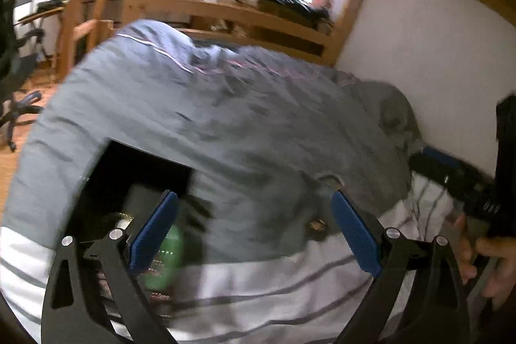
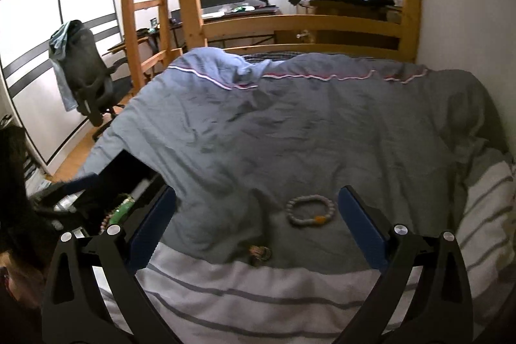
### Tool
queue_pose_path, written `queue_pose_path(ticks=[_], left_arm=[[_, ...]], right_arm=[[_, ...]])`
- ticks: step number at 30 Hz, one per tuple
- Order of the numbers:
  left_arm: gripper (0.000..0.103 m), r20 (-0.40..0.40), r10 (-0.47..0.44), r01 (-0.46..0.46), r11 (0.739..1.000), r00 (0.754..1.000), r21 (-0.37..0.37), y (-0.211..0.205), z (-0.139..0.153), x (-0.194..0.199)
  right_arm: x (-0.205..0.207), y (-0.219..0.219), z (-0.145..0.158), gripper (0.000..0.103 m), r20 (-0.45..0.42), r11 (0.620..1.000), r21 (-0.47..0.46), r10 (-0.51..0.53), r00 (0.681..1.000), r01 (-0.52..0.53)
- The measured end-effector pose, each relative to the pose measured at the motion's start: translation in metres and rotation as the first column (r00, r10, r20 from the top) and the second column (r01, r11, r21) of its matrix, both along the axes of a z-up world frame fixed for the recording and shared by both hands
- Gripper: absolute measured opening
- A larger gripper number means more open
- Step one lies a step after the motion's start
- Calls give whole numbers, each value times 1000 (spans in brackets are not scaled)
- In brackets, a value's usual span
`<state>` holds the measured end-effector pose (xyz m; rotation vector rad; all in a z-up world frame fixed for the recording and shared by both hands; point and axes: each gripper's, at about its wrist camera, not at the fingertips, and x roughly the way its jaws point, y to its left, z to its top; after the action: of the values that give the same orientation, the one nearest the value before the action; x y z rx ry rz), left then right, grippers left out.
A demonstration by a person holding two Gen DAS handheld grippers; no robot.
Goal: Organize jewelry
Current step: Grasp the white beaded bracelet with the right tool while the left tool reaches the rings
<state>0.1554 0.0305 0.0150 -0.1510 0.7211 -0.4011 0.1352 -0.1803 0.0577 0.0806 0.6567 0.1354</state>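
Both grippers gape wide, empty. Right gripper (image 2: 256, 224) hovers near bead bracelet (image 2: 310, 210) on bed (image 2: 290, 124); centre it between fingers, then carry to box (image 2: 129, 179).

**Inspector A:** Duvet (image 2: 290, 124): grey-blue, with a white and red piped edge. Sheet (image 2: 258, 295): white, grey stripes.

**Inspector B:** Confirmed. Bead bracelet (image 2: 311, 210): pale grey-white, one orange bead. Box (image 2: 129, 170): black; a green item (image 1: 166, 257) inside.

**Inspector A:** Finger pads (image 2: 362, 228): blue, on black frames. Bed frame (image 2: 300, 21): honey-coloured wood.
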Motion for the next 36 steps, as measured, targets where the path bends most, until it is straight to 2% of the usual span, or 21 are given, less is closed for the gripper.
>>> queue_pose_path(ticks=[3, 5, 7, 9, 10, 11, 15, 19, 24, 25, 26, 28, 31, 33, 34, 36], left_arm=[[94, -5, -88, 88, 995, 996, 40, -37, -17, -1], [94, -7, -143, 143, 989, 990, 29, -60, -31, -1], [87, -21, -180, 180, 984, 984, 7, -75, -42, 2], [74, -42, -219, 219, 976, 975, -11, -91, -55, 6], [70, -47, -226, 226, 974, 973, -4, -94, -58, 8], [62, -55, -235, 237, 971, 970, 15, -100, -65, 10], [52, -79, -224, 230, 969, 972, 87, -105, -91, 16], [52, -110, -239, 249, 965, 965, 86, -108, -105, 22], [52, -125, -278, 298, 936, 952, 190, -128, -117, 14], [52, -130, -277, 299, 932, 952, 204, -130, -120, 14], [51, -134, -272, 297, 929, 953, 222, -132, -123, 14], [48, -134, -267, 293, 926, 954, 239, -133, -123, 13], [37, -137, -248, 275, 931, 959, 241, -129, -121, 15], [25, -142, -235, 263, 937, 962, 229, -126, -120, 16], [22, -149, -229, 257, 943, 962, 213, -122, -119, 18], [16, -156, -223, 251, 950, 962, 187, -117, -117, 21]], right_arm=[[-4, -20, -6, 99, 11, 1000, 23, -9, 1000, 8], [1, -31, -13, 99, 9, 999, 40, -20, 1000, 19], [8, -41, -24, 99, 0, 998, 58, -35, 999, 35], [22, -51, -41, 97, -15, 996, 82, -23, 1000, 24], [26, -52, -46, 92, -17, 996, 85, -16, 1000, 18], [34, -54, -56, 81, -24, 996, 87, -1, 1000, 3], [61, -55, -100, 63, -115, 993, 116, -6, 993, 19], [87, -49, -135, 60, -184, 988, 151, -11, 983, 39], [100, -48, -150, 60, -217, 991, 117, -39, 975, 65], [100, -48, -155, 56, -228, 992, 108, -44, 973, 70], [100, -49, -157, 44, -233, 992, 100, -47, 971, 72], [100, -47, -159, 28, -243, 994, 93, -37, 969, 61], [99, -50, -160, 11, -243, 992, 109, -37, 969, 65], [96, -55, -158, 6, -233, 986, 148, -37, 972, 73], [95, -57, -156, 3, -223, 983, 170, -34, 974, 73], [92, -59, -149, 2, -187, 977, 204, -27, 982, 65]])
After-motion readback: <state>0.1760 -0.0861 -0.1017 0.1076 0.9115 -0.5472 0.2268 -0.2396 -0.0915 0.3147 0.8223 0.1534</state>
